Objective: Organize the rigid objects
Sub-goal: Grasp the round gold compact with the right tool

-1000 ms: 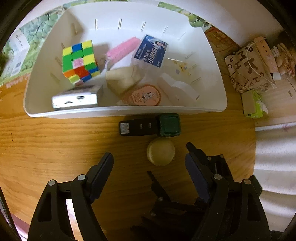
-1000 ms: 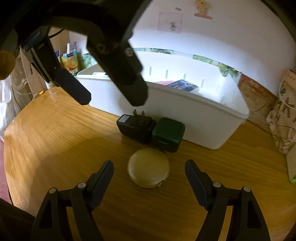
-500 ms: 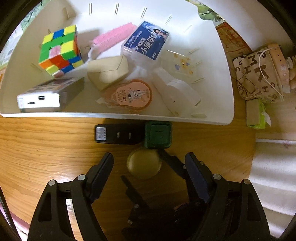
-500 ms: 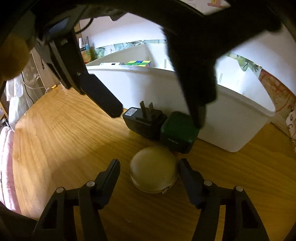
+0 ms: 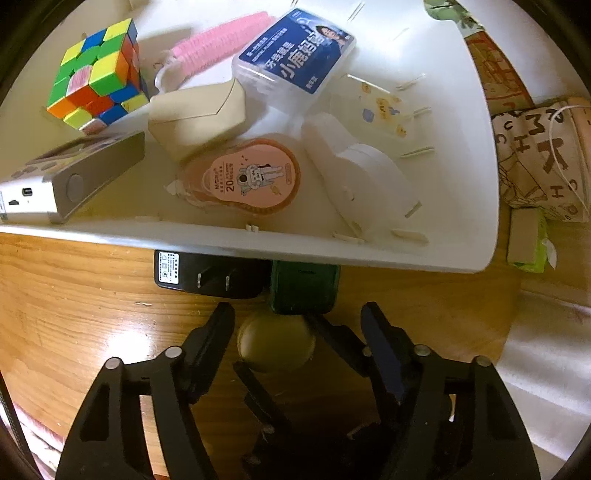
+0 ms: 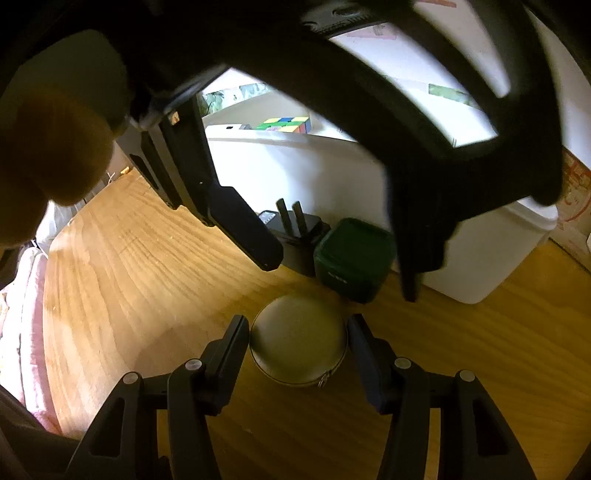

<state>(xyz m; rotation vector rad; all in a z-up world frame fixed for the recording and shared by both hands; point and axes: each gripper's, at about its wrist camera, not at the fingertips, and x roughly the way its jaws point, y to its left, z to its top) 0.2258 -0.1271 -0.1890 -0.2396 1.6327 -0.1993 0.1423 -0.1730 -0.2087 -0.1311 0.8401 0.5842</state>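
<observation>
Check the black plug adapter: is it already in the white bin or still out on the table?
Out. The black plug adapter lies on the wooden table, prongs up, against the outside wall of the white bin, beside the green box.

This is somebody's home, a lived-in room rather than any workplace. The counter (image 5: 74, 314) is warm varnished wood, and on it sits a white plastic bin (image 5: 369, 254) holding household oddments: a scrambled puzzle cube (image 5: 98, 70), a pink hair roller (image 5: 218, 35), a box of dental floss picks (image 5: 295, 55), a cartoon-printed correction tape (image 5: 243, 177) (an astronaut on its label). A phone charger plug (image 5: 207, 275) lies beside the bin. Off to the side sit a letter-printed fabric pouch (image 5: 539, 147) and a tissue pack (image 5: 526, 240), and pink bedding or cushion (image 6: 33, 332) shows at the counter's edge.
</observation>
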